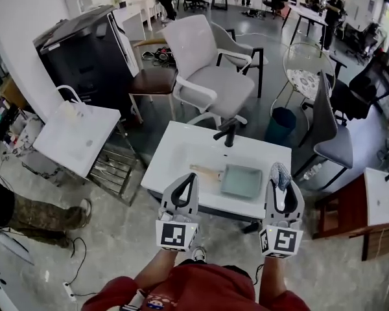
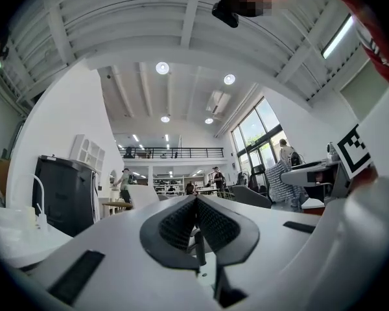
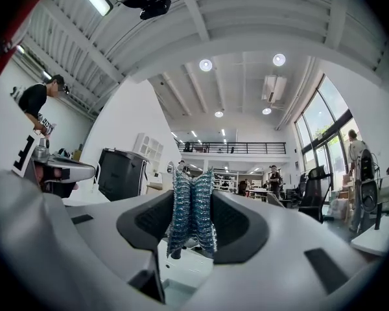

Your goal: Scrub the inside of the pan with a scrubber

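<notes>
A square grey-green pan (image 1: 242, 181) with a wooden handle (image 1: 205, 172) lies on the white table (image 1: 181, 149), between my two grippers and below them. My left gripper (image 1: 192, 176) is held up at the table's near edge, left of the handle; its jaws meet with nothing between them, as the left gripper view (image 2: 196, 200) also shows. Just right of the pan, my right gripper (image 1: 279, 169) is shut on a blue-silver mesh scrubber (image 3: 192, 212), which pokes up past the fingertips (image 1: 280, 172). Both grippers point up and away from the pan.
A black faucet (image 1: 227, 133) stands at the table's far edge. Behind it are a white chair (image 1: 207, 76) and a teal bin (image 1: 282, 123). A white side table (image 1: 78, 138) and a black cabinet (image 1: 84, 54) are at the left, a wooden table (image 1: 342, 212) at the right. A person's leg (image 1: 45, 216) stands at the left.
</notes>
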`<state>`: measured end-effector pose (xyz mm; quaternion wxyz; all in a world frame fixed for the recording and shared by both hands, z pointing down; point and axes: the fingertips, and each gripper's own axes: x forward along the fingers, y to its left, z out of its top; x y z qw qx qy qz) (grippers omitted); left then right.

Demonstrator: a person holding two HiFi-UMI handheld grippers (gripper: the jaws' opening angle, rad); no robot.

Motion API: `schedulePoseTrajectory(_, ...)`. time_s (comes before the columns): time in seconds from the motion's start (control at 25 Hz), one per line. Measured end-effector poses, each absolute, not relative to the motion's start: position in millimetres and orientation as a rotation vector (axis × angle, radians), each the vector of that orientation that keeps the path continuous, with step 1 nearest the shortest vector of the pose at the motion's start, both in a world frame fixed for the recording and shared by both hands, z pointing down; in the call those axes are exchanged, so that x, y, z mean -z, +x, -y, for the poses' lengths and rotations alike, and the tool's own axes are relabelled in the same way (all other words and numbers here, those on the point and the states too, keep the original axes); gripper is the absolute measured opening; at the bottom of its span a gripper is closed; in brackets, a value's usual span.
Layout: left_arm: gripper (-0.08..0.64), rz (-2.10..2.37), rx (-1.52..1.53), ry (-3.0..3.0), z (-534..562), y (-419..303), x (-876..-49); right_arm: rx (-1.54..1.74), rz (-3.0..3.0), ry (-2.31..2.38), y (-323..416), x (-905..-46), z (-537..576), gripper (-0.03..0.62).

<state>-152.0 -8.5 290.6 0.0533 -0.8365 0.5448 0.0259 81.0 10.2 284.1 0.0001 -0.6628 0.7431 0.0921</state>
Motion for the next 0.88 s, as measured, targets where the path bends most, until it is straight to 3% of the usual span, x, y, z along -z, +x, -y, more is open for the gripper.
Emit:
schedulePoseTrajectory(0.36, 0.014, -1.620, -0.085, -2.603, 78.3, -157.2, -312.1, -0.271, -2.336, -2.159, 73.1, -300.7, 47.5, 0.186)
schedulePoseTrajectory(0.88, 0.014, -1.596, -0.064, -2.602, 169.3, -88.2, -298.9, -0.271, -2.338, -2.129, 133.9, -300.7, 146.2, 0.186)
